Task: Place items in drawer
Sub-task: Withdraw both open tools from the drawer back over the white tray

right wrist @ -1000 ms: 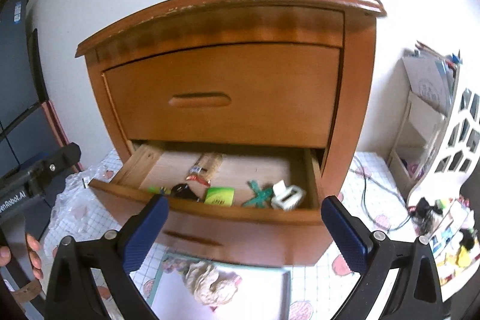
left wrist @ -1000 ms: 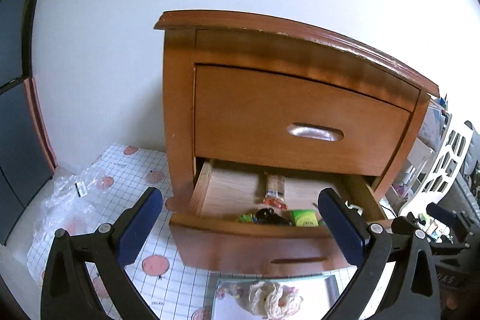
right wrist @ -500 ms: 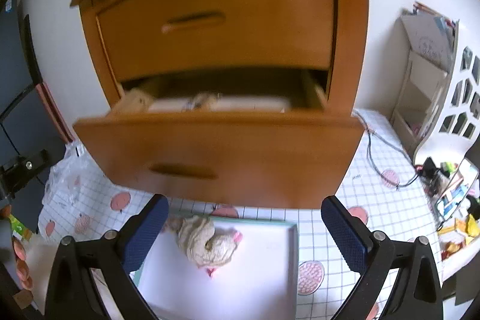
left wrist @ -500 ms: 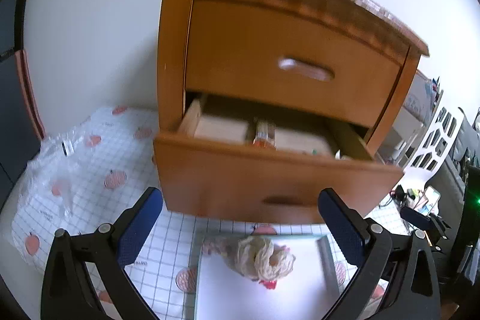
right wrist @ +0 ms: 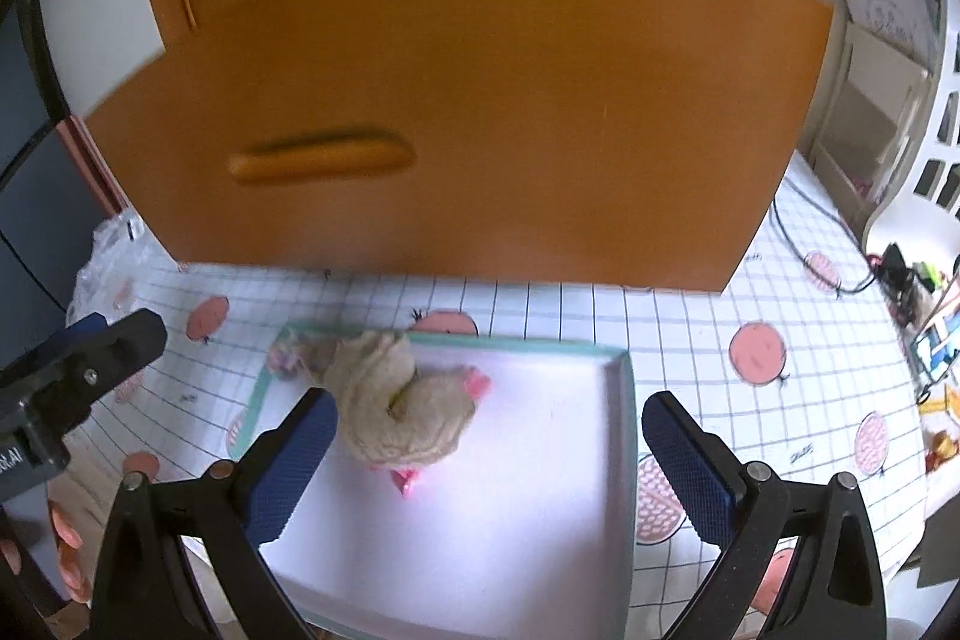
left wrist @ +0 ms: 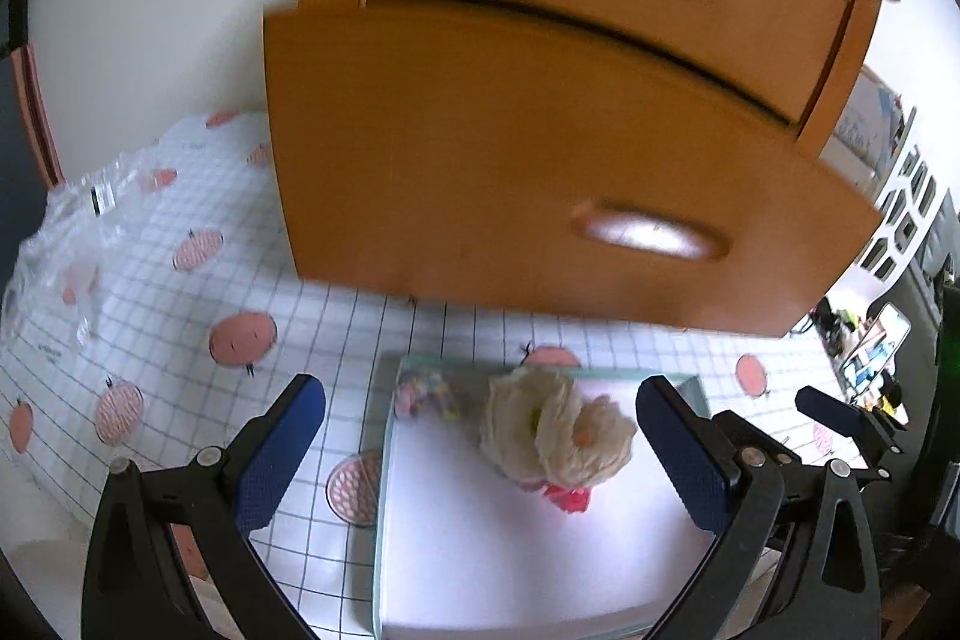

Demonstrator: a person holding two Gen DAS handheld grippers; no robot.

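Behind tray, at bench rear edge: orange-brown wooden nightstand (left wrist: 540,148), lower drawer (right wrist: 456,100) pulled out.
White shallow tray with teal rim (right wrist: 624,400) on checked bench cloth (left wrist: 180,316).
Cream crumpled cloth bundle with pink trim (right wrist: 396,406) in tray's far-left corner, long axis roughly left-right.
Right gripper (right wrist: 486,466): jaws apart, empty; bundle just ahead, beside left pad.
Left gripper (left wrist: 480,454): jaws apart, empty; bundle ahead, right of centre.
Which is nearer: cannot tell.
Writing: fragment ".AI" on left tool body; rest unreadable.

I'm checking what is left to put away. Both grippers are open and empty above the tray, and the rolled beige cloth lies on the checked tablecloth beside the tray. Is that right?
Not quite. The cloth lies inside the tray, near its far left corner, not on the tablecloth; the right wrist view shows this. The left gripper and right gripper are open and empty.
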